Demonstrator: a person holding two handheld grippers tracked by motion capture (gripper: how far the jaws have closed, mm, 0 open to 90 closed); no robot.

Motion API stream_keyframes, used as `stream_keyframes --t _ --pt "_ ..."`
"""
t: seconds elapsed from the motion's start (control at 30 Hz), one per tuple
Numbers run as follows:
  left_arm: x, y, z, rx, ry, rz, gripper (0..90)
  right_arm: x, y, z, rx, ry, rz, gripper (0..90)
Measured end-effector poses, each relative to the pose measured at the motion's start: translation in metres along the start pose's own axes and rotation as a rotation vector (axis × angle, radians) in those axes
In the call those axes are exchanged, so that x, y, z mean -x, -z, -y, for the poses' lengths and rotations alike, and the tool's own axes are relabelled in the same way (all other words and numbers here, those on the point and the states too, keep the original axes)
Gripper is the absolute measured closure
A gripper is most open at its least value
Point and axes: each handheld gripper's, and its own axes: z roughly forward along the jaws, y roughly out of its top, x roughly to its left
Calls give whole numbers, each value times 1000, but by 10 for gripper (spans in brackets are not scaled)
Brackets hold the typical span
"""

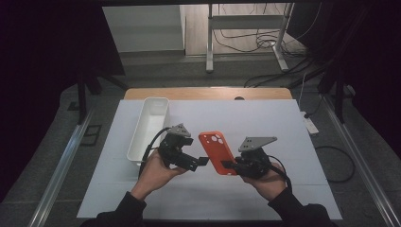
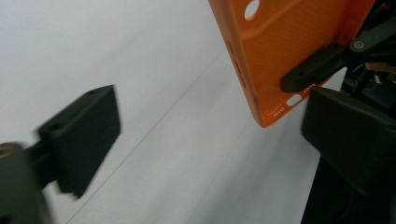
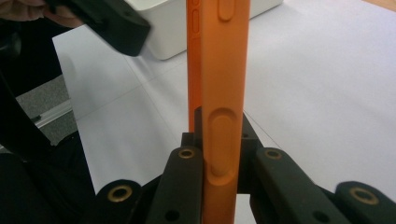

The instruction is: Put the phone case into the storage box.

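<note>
Scene: white table (image 1: 283, 142), white bin (image 1: 149, 127) at its left, a person's two hands each with a gripper.
Case: orange phone case (image 1: 216, 152), lifted off the table between the two grippers, camera cut-outs at the far end, near end toward the right gripper.
Right gripper: right gripper (image 1: 230, 165) is clamped on the case's near end; in the right gripper view the jaws press on both faces of the case (image 3: 219, 116), which stands edge-on and upright between them.
Left gripper: left gripper (image 1: 202, 161) has its jaws spread wide, nothing in them. In its own view one jaw stands at the left, the other at the right just below the case's corner (image 2: 280, 51); no pad touches the case.
Gap: left jaws are just beside the case's left edge, apart from it.
Bin: appears empty as far as the high view shows; it lies well left of the case.
Done, judged: case is picked up and held firmly by one gripper.
Left, judged: likely a handover to the left gripper, or a second grip on the case, then placement, perhaps in the bin. None of that has begun.
Risk, judged: thin, flexible case may twist if gripped only at a corner.
</note>
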Motion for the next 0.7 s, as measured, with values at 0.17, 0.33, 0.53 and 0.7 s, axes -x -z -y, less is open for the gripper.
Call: stream_keyframes --t 0.17,0.33,0.53,0.7 --pt "0 2 -1 -8 9 33 318 -4 -2 0 -4 7 -3 838" --pt "0 4 -2 -8 42 68 530 -5 -3 -1 -9 16 -2 838" --pt "-4 6 -1 10 65 130 784 -6 -4 -1 -12 19 0 838" --pt "-9 7 1 9 101 165 857 -5 -5 0 -17 18 0 837"
